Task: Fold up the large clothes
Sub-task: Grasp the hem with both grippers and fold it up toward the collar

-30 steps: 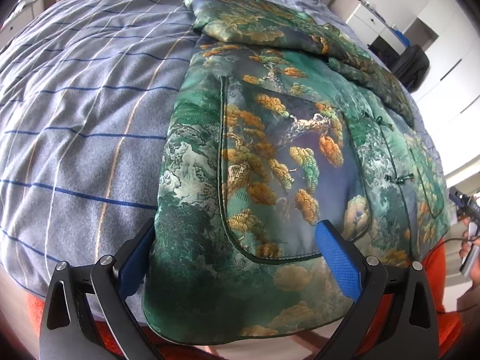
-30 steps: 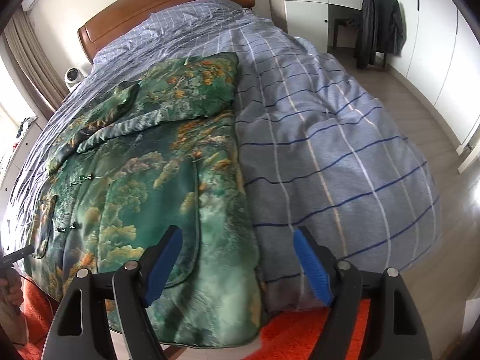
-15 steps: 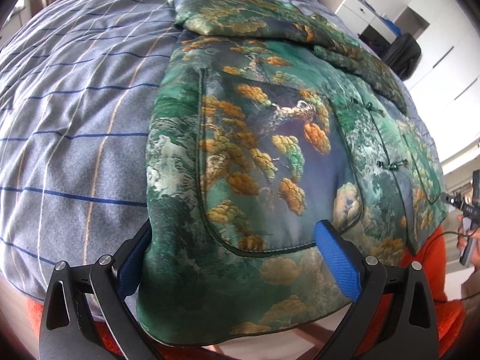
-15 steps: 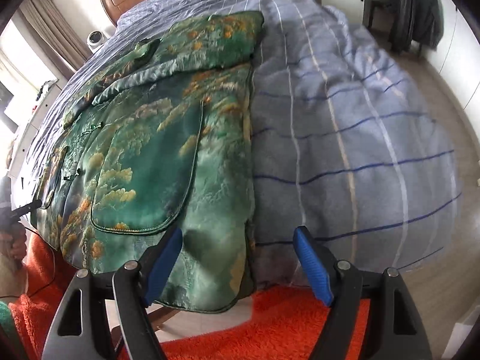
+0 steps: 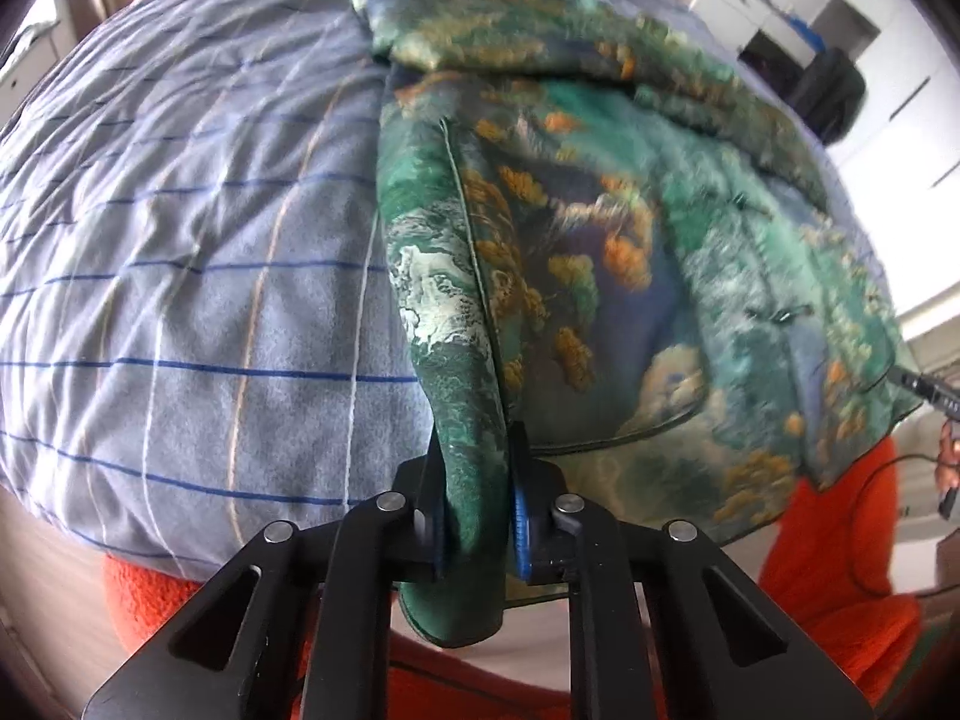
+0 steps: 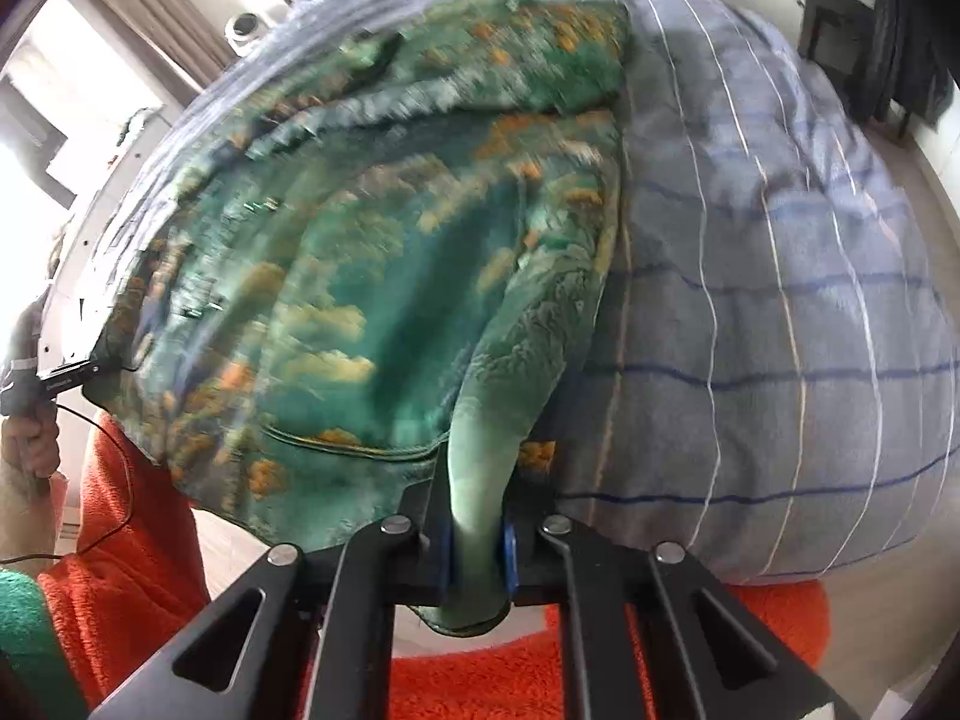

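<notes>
Left wrist view: your left gripper (image 5: 477, 516) is pinching the brocade jacket (image 5: 630, 252) hem; your right gripper (image 6: 477, 546) is pinching likewise. Keep lifting evenly toward twelve o'clock.

The left hand-held gripper (image 5: 477, 516) has its blue-padded fingers (image 5: 521, 519) drawn close together, pinching a bunched fold of the green jacket (image 5: 600, 252) at the bed's foot edge. The right hand-held gripper (image 6: 477, 546) is likewise clamped, its pads (image 6: 509, 549) squeezing the jacket's hem corner between them.
</notes>
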